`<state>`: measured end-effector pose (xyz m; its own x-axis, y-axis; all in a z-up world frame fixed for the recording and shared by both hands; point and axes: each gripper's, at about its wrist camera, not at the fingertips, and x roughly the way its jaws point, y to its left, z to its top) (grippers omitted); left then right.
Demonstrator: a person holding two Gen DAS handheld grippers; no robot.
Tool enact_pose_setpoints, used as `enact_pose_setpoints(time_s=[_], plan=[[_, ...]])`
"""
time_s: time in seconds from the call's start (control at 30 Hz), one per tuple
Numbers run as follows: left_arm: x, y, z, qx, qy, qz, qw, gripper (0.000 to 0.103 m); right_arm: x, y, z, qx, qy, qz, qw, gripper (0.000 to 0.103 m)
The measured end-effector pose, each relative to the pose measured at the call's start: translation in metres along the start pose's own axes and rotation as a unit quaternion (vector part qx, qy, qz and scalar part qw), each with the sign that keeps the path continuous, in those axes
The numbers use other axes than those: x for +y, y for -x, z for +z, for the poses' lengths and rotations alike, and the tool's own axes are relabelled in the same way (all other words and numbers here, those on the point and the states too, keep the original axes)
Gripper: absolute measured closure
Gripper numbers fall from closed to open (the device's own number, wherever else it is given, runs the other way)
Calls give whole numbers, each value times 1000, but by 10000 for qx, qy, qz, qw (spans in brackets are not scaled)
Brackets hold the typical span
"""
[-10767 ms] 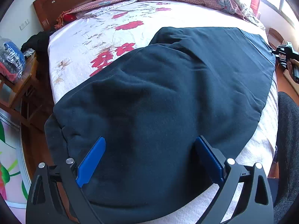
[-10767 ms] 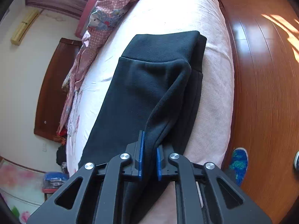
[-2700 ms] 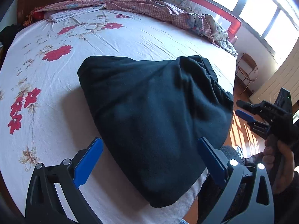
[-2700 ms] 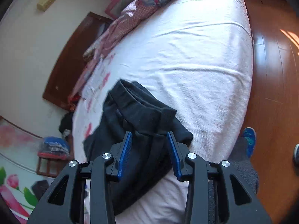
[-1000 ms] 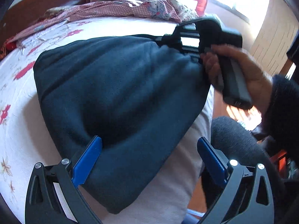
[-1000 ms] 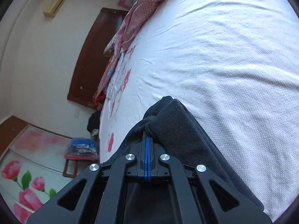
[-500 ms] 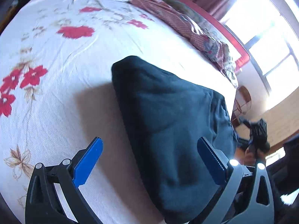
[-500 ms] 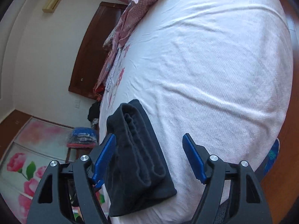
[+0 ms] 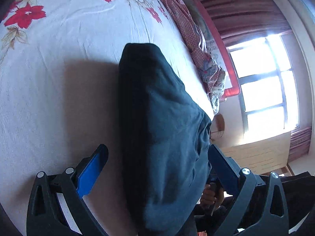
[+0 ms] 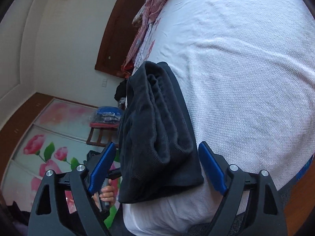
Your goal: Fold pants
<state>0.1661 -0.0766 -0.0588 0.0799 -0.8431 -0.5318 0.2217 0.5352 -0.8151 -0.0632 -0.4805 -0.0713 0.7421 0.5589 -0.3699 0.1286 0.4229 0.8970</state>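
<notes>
The dark navy pants (image 9: 157,118) lie folded into a thick bundle on the white bed sheet (image 9: 49,98), near the bed's front edge. My left gripper (image 9: 157,149) is open, its blue pads wide on either side of the bundle's near end without touching it. In the right wrist view the pants (image 10: 155,122) show their stacked folded edges. My right gripper (image 10: 157,144) is opening, with the bundle between its jaws and the pads clear of the cloth. A hand (image 10: 106,192) holds the left gripper's handle beyond the bundle.
The sheet has red flowers (image 9: 25,17) at the far side. A patterned red blanket (image 9: 196,39) lies along the bed's far edge under a bright window (image 9: 265,88). A wooden headboard (image 10: 116,29), a flowered wardrobe door (image 10: 49,147) and a stool with bagged clothes (image 10: 106,118) stand nearby.
My right gripper, shut on the pants' fold a second ago, has opened and let go. The bundle now rests on the bed. The left wrist view has rolled and shifted along the bundle.
</notes>
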Motion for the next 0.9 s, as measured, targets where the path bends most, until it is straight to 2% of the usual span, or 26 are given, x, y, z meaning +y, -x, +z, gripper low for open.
enact_pose_setpoints(time_s=[0.07,0.1,0.13,0.17,0.2,0.27,0.3,0.43,0.57,0.63,0.73,0.9], plan=[[-6,-18,2,338,-67,-139,9993,3,6,-4,-3,31,85,-91,9999,18],[-9,-23,1,418,-24,-146,9990,3,9,-5,-4,26,156,-139,9998,24],[-10,-27,0,449,8,-68,9990,9,11,-6,-5,33,223,-220,9995,33],[-9,-27,-2,454,69,-28,9989,21,13,-9,-7,88,297,-477,9984,46],[-5,-28,-2,418,209,66,9989,30,13,-10,-5,70,269,-544,9981,54],[11,-24,-3,375,637,-39,9973,73,14,-10,-7,59,194,-545,9983,59],[19,-24,-4,405,801,-167,9958,78,21,-10,-9,67,283,-667,9974,60],[16,-26,-3,369,875,-247,9952,84,56,-9,-9,-1,487,-1026,9935,63],[-7,-10,3,138,727,-614,9954,85,127,-24,11,73,1121,-1285,9853,65],[-21,1,12,36,589,-811,9950,85,153,-36,21,116,1377,-1240,9826,65],[-32,29,30,-188,399,-873,9952,85,181,-68,35,167,1627,-1088,9805,65],[-26,102,69,-740,122,-579,9955,85,204,-151,45,254,1687,-526,9839,65]])
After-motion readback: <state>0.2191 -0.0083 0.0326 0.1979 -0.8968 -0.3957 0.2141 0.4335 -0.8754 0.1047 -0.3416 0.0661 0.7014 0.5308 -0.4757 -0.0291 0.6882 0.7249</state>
